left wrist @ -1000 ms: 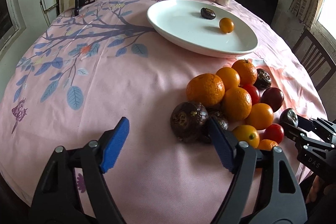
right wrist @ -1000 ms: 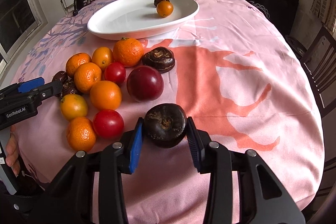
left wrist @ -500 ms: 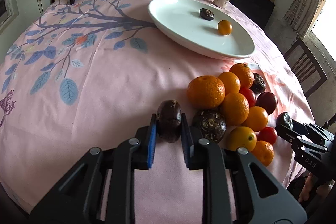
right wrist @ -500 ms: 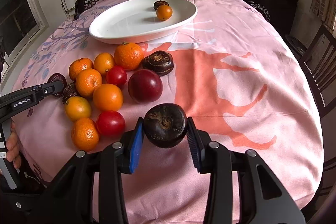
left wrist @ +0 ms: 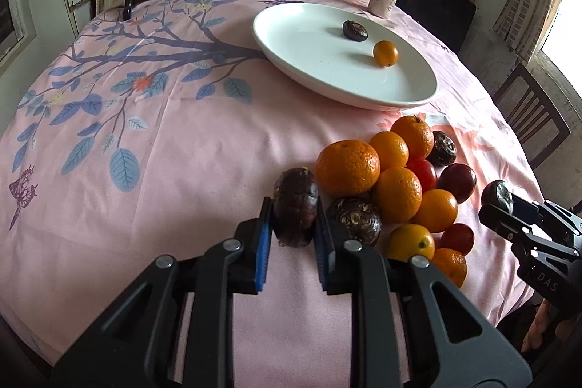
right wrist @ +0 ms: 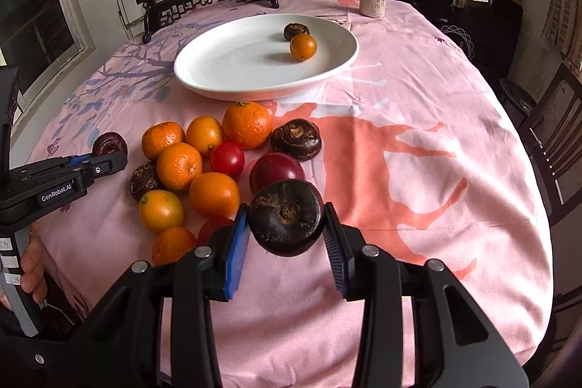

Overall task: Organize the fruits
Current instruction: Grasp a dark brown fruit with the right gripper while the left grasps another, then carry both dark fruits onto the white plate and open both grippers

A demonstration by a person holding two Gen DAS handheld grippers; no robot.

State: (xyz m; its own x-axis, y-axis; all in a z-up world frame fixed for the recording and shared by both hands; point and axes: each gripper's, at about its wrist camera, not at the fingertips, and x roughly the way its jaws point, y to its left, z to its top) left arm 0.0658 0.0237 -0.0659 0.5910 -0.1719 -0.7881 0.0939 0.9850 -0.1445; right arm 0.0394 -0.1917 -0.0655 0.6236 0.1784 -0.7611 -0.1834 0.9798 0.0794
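Both grippers pinch dark fruits
Left gripper [left wrist: 291, 224] clamps a dark brown fruit [left wrist: 295, 206] lower centre; right gripper [right wrist: 287, 224] squeezes a dark round fruit [right wrist: 286, 217] lower centre.

Left gripper [left wrist: 291, 224]: jaws closed tight on a dark fruit [left wrist: 295, 206], pointing steeply down. Right gripper [right wrist: 287, 224]: jaws clamped on another dark fruit [right wrist: 285, 217], likewise angled.

Both grippers, left gripper [left wrist: 291, 228] and right gripper [right wrist: 287, 235], have matte black angular linkage frames with silver pivot screws and ribbed blue pads [right wrist: 236, 253]; white "GenRobot.AI" lettering marks the left one's side, beside the white-taped grey handle.
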